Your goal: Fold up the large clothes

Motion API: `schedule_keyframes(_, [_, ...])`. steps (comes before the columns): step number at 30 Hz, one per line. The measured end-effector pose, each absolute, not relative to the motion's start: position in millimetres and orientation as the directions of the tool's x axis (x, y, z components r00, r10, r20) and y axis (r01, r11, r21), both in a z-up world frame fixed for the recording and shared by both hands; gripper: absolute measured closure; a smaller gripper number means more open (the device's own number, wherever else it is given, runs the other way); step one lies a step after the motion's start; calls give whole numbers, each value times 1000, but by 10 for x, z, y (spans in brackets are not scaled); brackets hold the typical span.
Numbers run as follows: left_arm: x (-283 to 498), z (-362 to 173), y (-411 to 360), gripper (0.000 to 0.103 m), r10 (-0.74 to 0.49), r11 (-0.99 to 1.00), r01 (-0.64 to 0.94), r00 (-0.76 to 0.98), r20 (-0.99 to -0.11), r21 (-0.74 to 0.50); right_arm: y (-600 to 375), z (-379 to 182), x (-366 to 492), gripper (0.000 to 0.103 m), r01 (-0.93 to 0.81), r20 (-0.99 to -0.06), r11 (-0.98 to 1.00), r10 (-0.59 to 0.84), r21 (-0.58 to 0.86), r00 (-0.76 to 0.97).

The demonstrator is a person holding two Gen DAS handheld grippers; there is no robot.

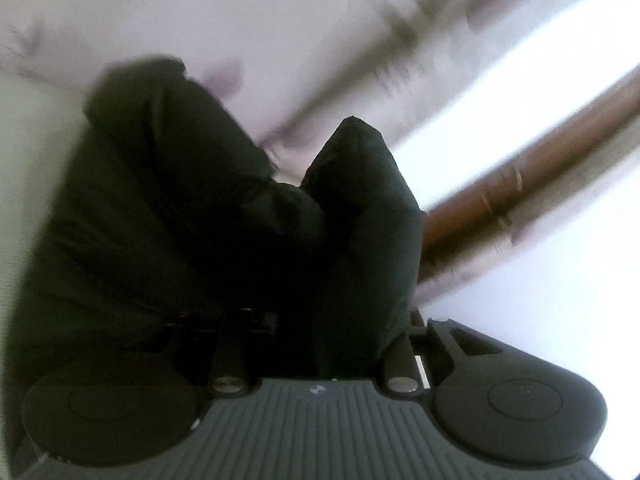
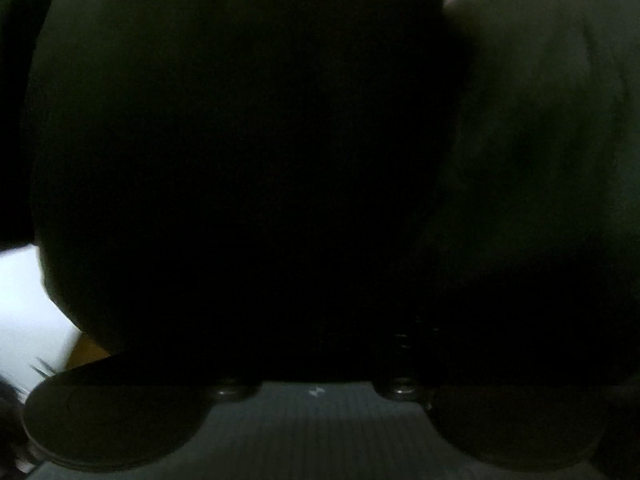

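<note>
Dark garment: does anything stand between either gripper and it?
Nothing visible does. In the left wrist view the dark garment is bunched over the left gripper, hiding its fingers. In the right wrist view the cloth fills the frame ahead of the right gripper, fingers unseen.

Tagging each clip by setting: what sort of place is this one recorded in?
Probably a bedroom, though motion blur leaves doubt. The left wrist view shows pale fabric with a faint floral print, like bedding, and a brown wooden rail, maybe a bed frame. Dark clothing fills the right view.
</note>
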State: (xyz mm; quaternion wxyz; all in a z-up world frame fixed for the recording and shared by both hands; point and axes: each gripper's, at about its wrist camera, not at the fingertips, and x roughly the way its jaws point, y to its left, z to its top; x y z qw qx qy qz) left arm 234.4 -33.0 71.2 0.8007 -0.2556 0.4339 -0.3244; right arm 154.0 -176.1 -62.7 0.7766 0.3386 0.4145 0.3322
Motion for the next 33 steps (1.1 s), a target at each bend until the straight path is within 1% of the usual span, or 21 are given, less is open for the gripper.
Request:
schedule_keyframes(3, [2388, 535, -546, 69, -785, 619, 387, 345, -515, -684, -2075, -616, 1438, 100, -201, -375, 489, 825, 849, 422])
schedule_keyframes(6, [2374, 376, -580, 57, -834, 551, 476, 307, -458, -685, -2422, -465, 1168, 94, -237, -381, 523, 803, 819, 458])
schedule_keyframes(7, [2360, 321, -560, 55, -846, 533, 493, 308, -435, -688, -2559, -424, 1105, 82, -247, -379, 530, 798, 811, 468])
schedule_keyframes(8, [2345, 262, -528, 53, -860, 509, 497, 314, -402, -702, -2719, -384, 1029, 75, -254, -376, 536, 792, 805, 482])
schedule_keyframes(9, [2335, 218, -499, 49, -874, 485, 505, 316, -370, -714, -2914, -345, 954, 63, -247, -378, 550, 776, 798, 505])
schedule_keyframes(11, [2270, 121, -455, 49, -881, 468, 535, 345, -324, -703, -3323, -258, 831, 53, -217, -369, 563, 740, 798, 562])
schedule_keyframes(12, [2230, 65, -449, 47, -881, 464, 544, 363, -304, -699, -3556, -216, 813, 40, -185, -362, 563, 715, 805, 599])
schedule_keyframes(14, [2144, -1, -507, 42, -876, 474, 582, 384, -290, -661, -3971, -102, 874, 30, -124, -358, 573, 651, 810, 669])
schedule_keyframes(15, [2103, -27, -542, 40, -870, 486, 595, 402, -287, -640, -4137, 14, 912, 30, -120, -341, 576, 626, 809, 702])
schedule_keyframes(17, [2015, -41, -660, 36, -851, 521, 630, 436, -293, -576, -4257, 316, 1022, 27, -132, -340, 612, 591, 779, 732])
schedule_keyframes(18, [1971, -44, -729, 33, -839, 542, 640, 454, -300, -545, -4262, 589, 1148, 20, -167, -332, 637, 586, 752, 739])
schedule_keyframes(19, [1908, -48, -783, 32, -826, 562, 649, 473, -307, -513, -4243, 745, 1244, 16, -202, -323, 640, 603, 741, 729])
schedule_keyframes(20, [1861, -56, -843, 32, -812, 583, 658, 493, -312, -477, -4208, 873, 1327, 8, -231, -325, 646, 622, 728, 712])
schedule_keyframes(22, [1782, -74, -957, 29, -787, 617, 665, 528, -319, -421, -4036, 1124, 1600, 2, -273, -376, 692, 631, 668, 679])
schedule_keyframes(25, [1673, -91, -993, 27, -761, 648, 658, 565, -319, -383, -3709, 1274, 2021, 2, -306, -491, 772, 603, 557, 629])
schedule_keyframes(28, [1658, -100, -1030, 24, -738, 675, 650, 592, -324, -350, -3343, 1190, 2274, 2, -337, -600, 797, 600, 500, 529])
schedule_keyframes(30, [1683, -108, -1169, 22, -726, 688, 644, 604, -328, -334, -3126, 1091, 2376, 2, -369, -669, 827, 561, 424, 488])
schedule_keyframes(32, [1618, -95, -1135, 21, -717, 697, 638, 617, -323, -327, -2969, 1014, 2458, 2, -388, -716, 849, 517, 359, 469])
schedule_keyframes(33, [1582, -84, -1124, 21, -713, 701, 637, 622, -324, -321, -2914, 957, 2560, 5, -392, -735, 855, 501, 339, 458])
